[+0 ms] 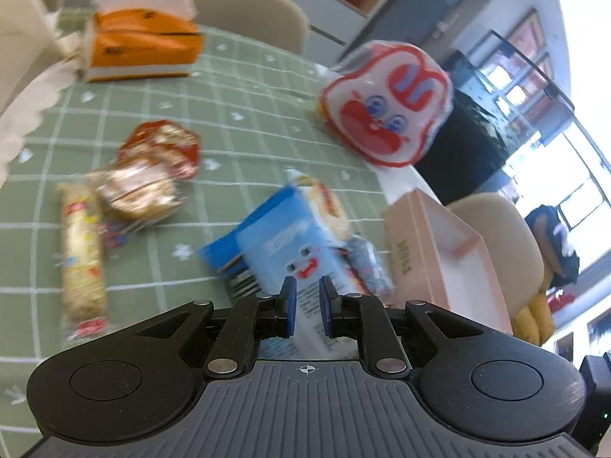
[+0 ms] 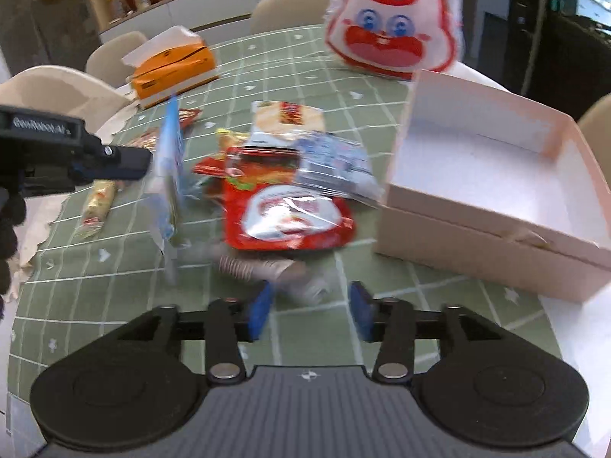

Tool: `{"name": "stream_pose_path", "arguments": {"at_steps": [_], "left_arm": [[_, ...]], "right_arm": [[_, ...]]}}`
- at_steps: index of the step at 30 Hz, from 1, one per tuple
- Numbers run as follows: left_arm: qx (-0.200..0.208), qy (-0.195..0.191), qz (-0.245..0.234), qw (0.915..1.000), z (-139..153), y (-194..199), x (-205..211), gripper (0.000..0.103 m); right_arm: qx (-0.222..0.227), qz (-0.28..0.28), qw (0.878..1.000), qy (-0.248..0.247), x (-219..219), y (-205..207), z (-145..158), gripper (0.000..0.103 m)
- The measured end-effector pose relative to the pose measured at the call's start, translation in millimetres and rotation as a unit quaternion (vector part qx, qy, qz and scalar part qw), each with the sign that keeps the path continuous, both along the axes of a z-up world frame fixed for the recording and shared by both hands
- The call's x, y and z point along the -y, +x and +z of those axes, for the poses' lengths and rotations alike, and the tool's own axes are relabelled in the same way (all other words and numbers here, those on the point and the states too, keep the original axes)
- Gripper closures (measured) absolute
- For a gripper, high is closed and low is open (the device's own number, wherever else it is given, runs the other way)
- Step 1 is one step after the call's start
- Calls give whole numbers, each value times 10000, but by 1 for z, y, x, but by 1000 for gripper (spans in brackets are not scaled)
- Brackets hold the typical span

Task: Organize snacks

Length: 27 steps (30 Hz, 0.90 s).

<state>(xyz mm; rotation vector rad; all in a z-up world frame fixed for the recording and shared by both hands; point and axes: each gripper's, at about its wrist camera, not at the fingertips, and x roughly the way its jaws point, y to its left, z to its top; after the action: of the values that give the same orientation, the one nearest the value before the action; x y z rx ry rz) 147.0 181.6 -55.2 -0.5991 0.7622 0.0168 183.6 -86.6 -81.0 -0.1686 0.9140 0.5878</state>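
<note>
My left gripper (image 1: 307, 305) is shut on a light blue snack packet (image 1: 282, 244) with a cartoon face, held just above the green checked tablecloth (image 1: 229, 114). In the right wrist view the same left gripper (image 2: 147, 164) comes in from the left with the blue packet (image 2: 170, 160) standing edge-on in it. My right gripper (image 2: 310, 307) is open over the cloth, with nothing held between its blue pads. Just ahead of it lie a silvery packet (image 2: 267, 267), a red packet (image 2: 286, 210) and a silver-blue packet (image 2: 336, 168). An open pink box (image 2: 477, 175) stands to the right and looks empty.
A rabbit-face bag (image 2: 393, 26) stands at the far table edge. An orange tissue box (image 2: 172, 72) sits at the back left. A long cracker pack (image 1: 82, 255) and brown-gold packets (image 1: 141, 187) lie on the left. Beige chairs (image 2: 290, 4) ring the table.
</note>
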Motion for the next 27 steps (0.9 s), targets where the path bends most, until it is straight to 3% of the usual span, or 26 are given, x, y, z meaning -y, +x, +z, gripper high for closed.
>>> {"name": "stream_pose_path", "arguments": {"at_steps": [2, 5, 8, 10, 12, 16, 17, 20, 23, 25, 27], "left_arm": [[11, 64, -260, 9996, -2, 9, 14, 87], [-173, 326, -435, 9984, -10, 11, 25, 87], [-267, 928, -113, 9953, -14, -2, 19, 87], [-312, 1171, 227, 9924, -16, -12, 5, 87], [-367, 1532, 604, 9857, -17, -23, -10, 87], [-712, 2275, 1284, 9626, -22, -35, -38, 87], [-839, 2299, 1389, 9596, -25, -37, -44, 86], [-749, 2225, 1472, 9608, -26, -42, -52, 77], [-675, 2214, 1369, 9632, -26, -38, -50, 77], [-626, 2125, 1304, 9664, -27, -34, -50, 77], [-588, 1791, 1304, 9734, -28, -37, -56, 77]], "right_arm": [[35, -41, 10000, 4, 7, -2, -3, 45], [35, 22, 10000, -46, 10, -5, -10, 34], [10, 73, 9999, -133, 6, -7, -19, 32], [67, 46, 9999, -85, 3, -9, -22, 23], [69, 35, 9999, -87, -1, -9, -24, 17], [108, 72, 9998, -181, -7, -12, -26, 9], [94, 59, 9998, -180, -8, -12, -27, 8], [78, -45, 9999, -132, -8, -12, -27, 6], [139, 77, 9992, -360, -14, -16, -29, 3], [145, 116, 9991, -387, -14, -18, -29, 2], [158, 157, 9989, -401, -14, -18, -29, 2]]}}
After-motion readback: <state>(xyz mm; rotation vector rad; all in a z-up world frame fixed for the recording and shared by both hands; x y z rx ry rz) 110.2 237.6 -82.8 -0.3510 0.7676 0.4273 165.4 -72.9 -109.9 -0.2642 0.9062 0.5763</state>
